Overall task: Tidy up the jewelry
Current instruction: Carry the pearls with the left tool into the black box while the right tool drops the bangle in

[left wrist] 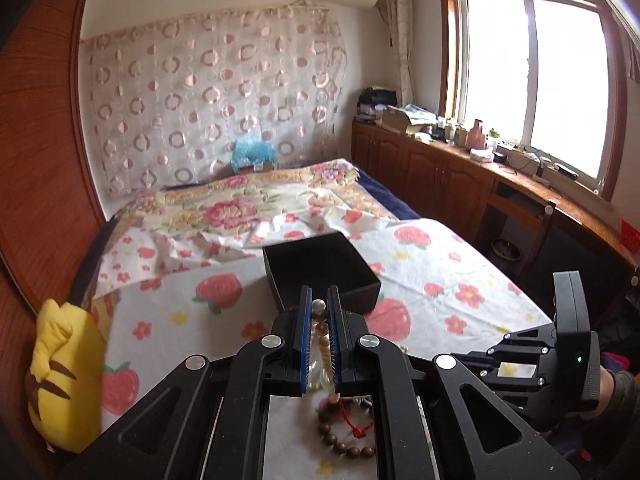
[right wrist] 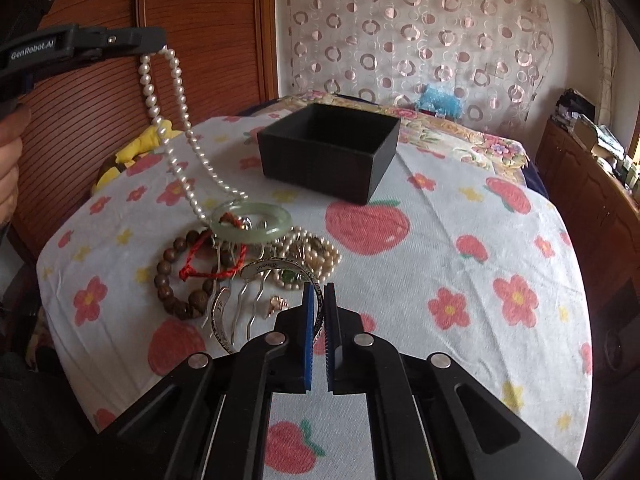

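We see left gripper (left wrist: 319,308) clamped on pearl necklace (right wrist: 176,120), strand trailing down into jewelry pile (right wrist: 240,264) below. Right gripper (right wrist: 319,300) pinches silver bangle (right wrist: 264,270). Black box (right wrist: 332,156) ahead of both. We advise lifting until strand clears jade bangle (right wrist: 251,222), then lowering into box.

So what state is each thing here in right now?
Left gripper: shut on the pearl necklace.
Pearl necklace: lifted, lower end trailing into the pile.
Right gripper: shut on the silver bangle.
Silver bangle: gripped at its rim.
Black box: open, looks empty.
Jade bangle: resting on the pile.
Wooden bead bracelet: lying flat.
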`<state>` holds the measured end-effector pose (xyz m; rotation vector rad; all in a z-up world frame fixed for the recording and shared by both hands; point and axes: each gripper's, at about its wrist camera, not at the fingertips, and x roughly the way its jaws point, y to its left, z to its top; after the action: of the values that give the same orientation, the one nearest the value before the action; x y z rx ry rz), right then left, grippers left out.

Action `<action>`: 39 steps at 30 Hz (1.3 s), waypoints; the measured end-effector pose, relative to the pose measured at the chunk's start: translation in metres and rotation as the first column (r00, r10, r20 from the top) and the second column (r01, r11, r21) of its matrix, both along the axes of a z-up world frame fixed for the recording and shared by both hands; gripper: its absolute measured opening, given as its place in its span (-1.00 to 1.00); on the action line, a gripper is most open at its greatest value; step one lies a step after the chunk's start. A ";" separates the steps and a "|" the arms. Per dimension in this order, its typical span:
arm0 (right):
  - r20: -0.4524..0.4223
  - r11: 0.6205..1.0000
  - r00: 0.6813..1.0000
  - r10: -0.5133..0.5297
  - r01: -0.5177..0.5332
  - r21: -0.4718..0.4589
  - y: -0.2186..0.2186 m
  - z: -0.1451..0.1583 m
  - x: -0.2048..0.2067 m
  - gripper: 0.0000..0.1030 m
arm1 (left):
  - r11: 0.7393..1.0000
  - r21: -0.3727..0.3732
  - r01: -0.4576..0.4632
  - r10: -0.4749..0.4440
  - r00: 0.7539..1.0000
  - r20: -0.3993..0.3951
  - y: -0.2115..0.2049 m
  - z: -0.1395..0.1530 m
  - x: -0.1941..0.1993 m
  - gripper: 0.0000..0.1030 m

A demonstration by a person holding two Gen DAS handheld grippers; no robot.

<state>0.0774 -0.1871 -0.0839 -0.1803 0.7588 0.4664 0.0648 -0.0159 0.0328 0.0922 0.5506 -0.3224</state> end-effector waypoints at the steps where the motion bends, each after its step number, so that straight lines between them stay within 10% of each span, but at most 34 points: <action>1: 0.006 1.000 1.000 0.000 0.000 0.000 0.000 0.003 0.000 -0.90 | 1.000 0.000 -0.002 0.002 1.000 0.009 0.000 0.005 0.001 -0.87; 31: 0.082 1.000 0.997 0.017 -0.018 0.019 0.021 0.051 0.135 -0.89 | 0.998 -0.060 -0.003 0.013 0.988 0.151 -0.007 0.102 0.092 -0.87; 39: 0.024 0.999 0.999 0.038 -0.038 0.021 0.034 0.030 0.176 -0.89 | 0.998 -0.056 0.008 -0.003 0.996 0.090 -0.013 0.080 0.132 -0.87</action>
<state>0.2533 -0.1531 -0.0541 -0.1806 0.7279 0.5076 0.1968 -0.0291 0.1131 0.0532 0.4518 -0.3372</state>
